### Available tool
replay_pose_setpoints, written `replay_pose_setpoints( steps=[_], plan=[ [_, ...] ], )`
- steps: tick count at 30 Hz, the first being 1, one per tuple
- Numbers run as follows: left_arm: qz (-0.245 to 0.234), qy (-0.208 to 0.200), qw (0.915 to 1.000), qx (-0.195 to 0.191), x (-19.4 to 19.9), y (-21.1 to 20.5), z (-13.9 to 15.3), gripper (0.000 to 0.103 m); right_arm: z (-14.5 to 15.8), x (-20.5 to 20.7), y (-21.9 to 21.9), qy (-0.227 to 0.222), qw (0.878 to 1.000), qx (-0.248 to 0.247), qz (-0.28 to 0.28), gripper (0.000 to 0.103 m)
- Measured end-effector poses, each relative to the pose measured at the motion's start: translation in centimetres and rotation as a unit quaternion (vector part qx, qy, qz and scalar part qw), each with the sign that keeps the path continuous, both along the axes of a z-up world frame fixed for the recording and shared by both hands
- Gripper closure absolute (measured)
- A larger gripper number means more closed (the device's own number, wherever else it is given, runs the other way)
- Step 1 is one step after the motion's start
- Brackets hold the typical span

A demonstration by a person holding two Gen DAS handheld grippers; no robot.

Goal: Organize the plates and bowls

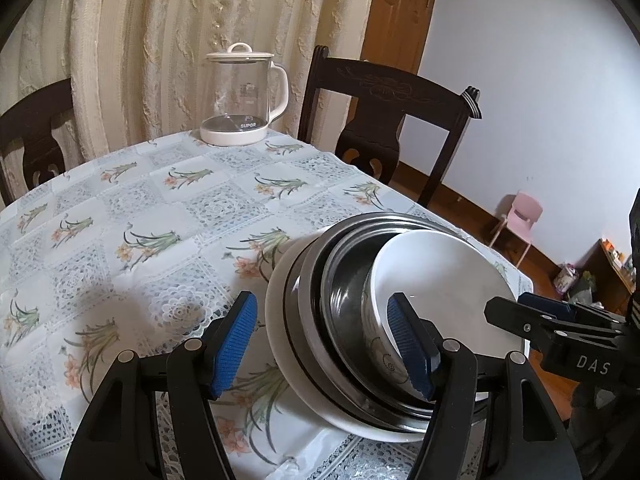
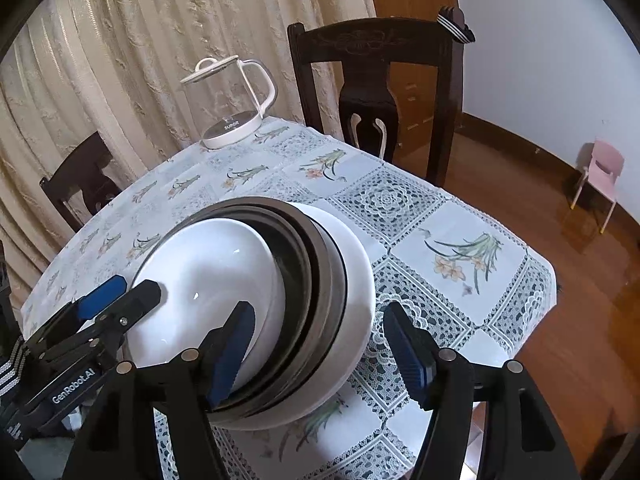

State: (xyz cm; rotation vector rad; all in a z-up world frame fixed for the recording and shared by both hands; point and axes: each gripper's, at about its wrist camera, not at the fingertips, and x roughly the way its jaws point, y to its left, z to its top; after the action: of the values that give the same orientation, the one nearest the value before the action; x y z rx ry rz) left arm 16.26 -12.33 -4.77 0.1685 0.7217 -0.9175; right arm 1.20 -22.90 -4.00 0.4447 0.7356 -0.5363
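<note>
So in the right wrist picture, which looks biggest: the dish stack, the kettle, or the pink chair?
1. Dish stack, though it is nearest the camera.
2. Glass kettle.
3. Pink chair, far off, so its true size is unsure.

White bowl atop nested stack

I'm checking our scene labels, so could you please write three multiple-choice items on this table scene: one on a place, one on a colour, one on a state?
1. Where does the kettle stand?
A. at the table's far edge, by the curtain
B. on a chair
C. inside the stack

2. What colour is the top bowl?
A. red
B. white
C. black

3. How is the left gripper?
A. shut on a spoon
B. out of view
C. open, straddling the stack's rim

Answers: 1 A, curtain directly behind it; 2 B, glossy white interior; 3 C, blue pads stand apart.
</note>
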Motion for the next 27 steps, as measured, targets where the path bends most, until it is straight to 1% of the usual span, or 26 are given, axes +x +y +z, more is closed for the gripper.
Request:
replay_pose_setpoints(
  steps=[4,7,9,13,15,20,23,27],
  plan=[
    [0.007,0.002,1.0000,0.002,0.3,0.0,-0.2,0.034,0.3,0.0,0.7,-0.008,1.000,-0.016,0.007,0.034],
    [0.009,-0.002,0.9999,0.004,0.3,0.2,-0.3,0.034,0.8,-0.3,1.3,-0.023,0.999,-0.029,0.009,0.033],
    [0.010,-0.008,0.9999,0.005,0.1,0.2,-0.2,0.032,1.2,-0.5,1.5,-0.032,0.999,-0.037,0.008,0.033],
    [0.016,-0.038,0.9991,0.013,-0.7,0.5,0.2,0.031,1.5,-0.9,1.4,-0.040,0.999,-0.029,0.001,0.033],
    [0.019,-0.044,0.9988,0.014,-0.9,0.7,0.4,0.026,1.5,-1.2,1.5,-0.043,0.999,-0.027,-0.002,0.032],
    [0.028,-0.059,0.9978,0.009,-1.6,1.7,1.0,0.026,1.7,-1.9,2.3,-0.055,0.998,-0.025,0.003,0.032],
    [0.030,-0.074,0.9968,0.008,-2.4,2.3,1.4,0.023,1.6,-2.4,2.9,-0.061,0.998,-0.022,0.007,0.032],
    [0.031,-0.087,0.9957,0.010,-3.4,2.8,1.5,0.018,1.3,-3.1,3.6,-0.065,0.998,-0.019,0.013,0.027]
  ],
)
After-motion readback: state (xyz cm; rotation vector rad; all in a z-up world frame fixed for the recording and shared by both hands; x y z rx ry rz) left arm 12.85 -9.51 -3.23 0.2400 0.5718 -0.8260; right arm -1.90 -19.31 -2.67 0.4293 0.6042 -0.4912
